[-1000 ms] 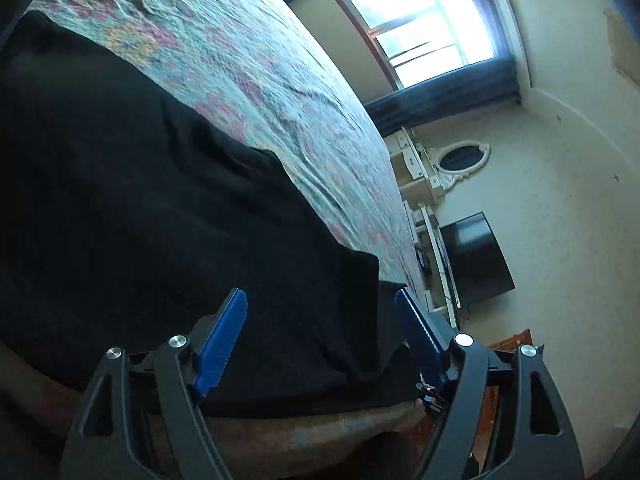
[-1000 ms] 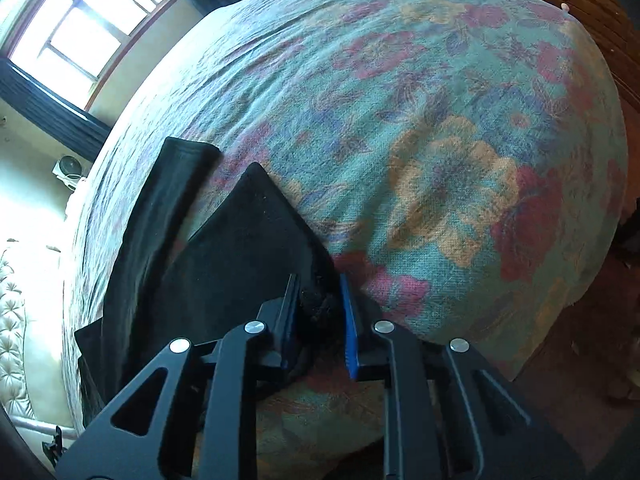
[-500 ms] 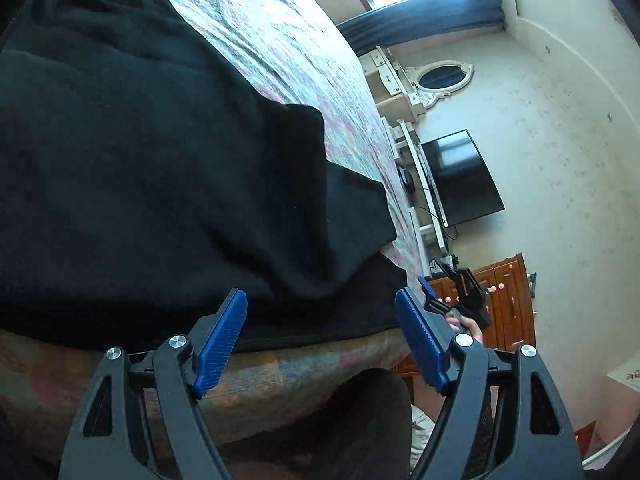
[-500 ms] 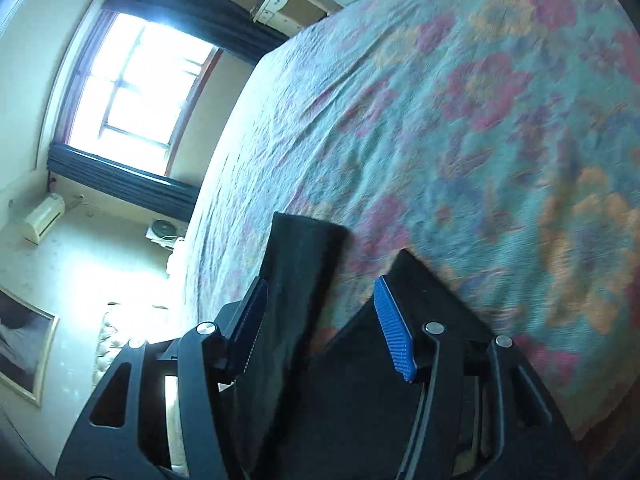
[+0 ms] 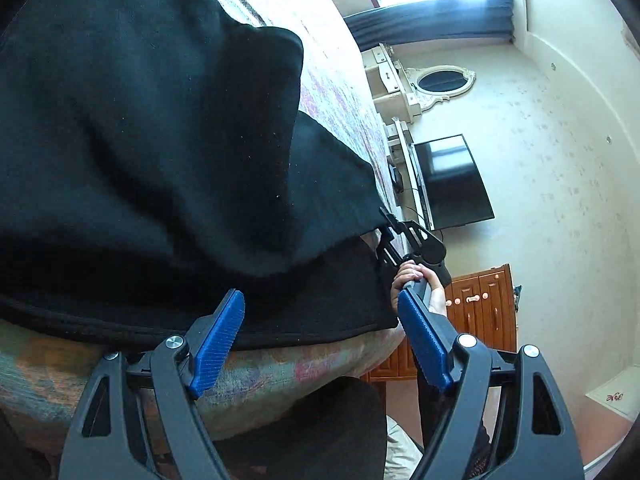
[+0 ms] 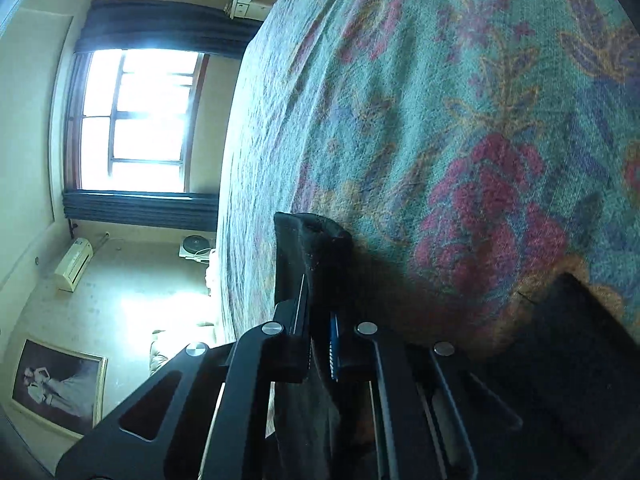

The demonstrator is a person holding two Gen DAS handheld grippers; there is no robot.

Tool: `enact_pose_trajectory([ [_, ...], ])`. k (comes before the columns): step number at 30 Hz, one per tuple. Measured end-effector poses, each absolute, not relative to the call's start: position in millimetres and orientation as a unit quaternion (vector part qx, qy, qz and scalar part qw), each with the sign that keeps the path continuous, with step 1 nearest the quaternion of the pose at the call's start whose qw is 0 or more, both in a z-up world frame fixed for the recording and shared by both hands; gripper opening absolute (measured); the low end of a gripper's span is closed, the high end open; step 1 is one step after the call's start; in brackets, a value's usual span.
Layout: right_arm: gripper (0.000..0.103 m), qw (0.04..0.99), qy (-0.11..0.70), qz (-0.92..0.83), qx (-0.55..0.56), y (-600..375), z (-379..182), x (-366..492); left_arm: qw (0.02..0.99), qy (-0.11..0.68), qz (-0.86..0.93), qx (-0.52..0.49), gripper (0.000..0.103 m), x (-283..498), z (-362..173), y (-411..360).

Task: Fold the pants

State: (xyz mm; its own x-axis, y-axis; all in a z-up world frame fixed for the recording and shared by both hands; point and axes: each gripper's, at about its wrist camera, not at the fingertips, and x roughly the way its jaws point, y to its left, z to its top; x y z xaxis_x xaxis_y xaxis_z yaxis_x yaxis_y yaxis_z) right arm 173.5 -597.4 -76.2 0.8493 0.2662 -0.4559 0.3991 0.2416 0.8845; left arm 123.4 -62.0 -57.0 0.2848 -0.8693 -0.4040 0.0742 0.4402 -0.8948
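Now the black pants (image 5: 152, 152) lie heaped along the near edge of the floral bedspread (image 6: 460, 100), a folded layer on top, their long axis seemingly running along that edge. The right gripper (image 6: 320, 344) is closed tight on a raised end of the cloth. The left gripper (image 5: 320, 344) stands wide apart, empty, just short of the pants' hem.

floral bed (image 6: 460, 120) w/ black pants (image 5: 140, 140) on it.
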Motion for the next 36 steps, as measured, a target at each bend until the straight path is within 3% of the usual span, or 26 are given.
enact_pose_trajectory([
  [12, 0.006, 0.801, 0.215, 0.002, 0.559, -589, 33, 119, 0.711, 0.445, -0.322, -0.439, 0.081, 112, -58, -77],
  [20, 0.006, 0.814, 0.201, 0.018, 0.545, -586, 61, 89, 0.686, 0.436, -0.263, -0.520, 0.081, 121, -70, -62],
  [22, 0.006, 0.814, 0.200, 0.018, 0.545, -585, 61, 82, 0.683, 0.444, -0.248, -0.525, 0.068, 122, -72, -61],
  [24, 0.006, 0.815, 0.201, 0.016, 0.544, -587, 61, 75, 0.683, 0.469, -0.242, -0.505, 0.011, 127, -74, -62],
  [36, 0.006, 0.815, 0.215, 0.016, 0.538, -595, 52, 25, 0.708, 0.452, -0.262, -0.475, 0.008, 107, -42, -50],
])
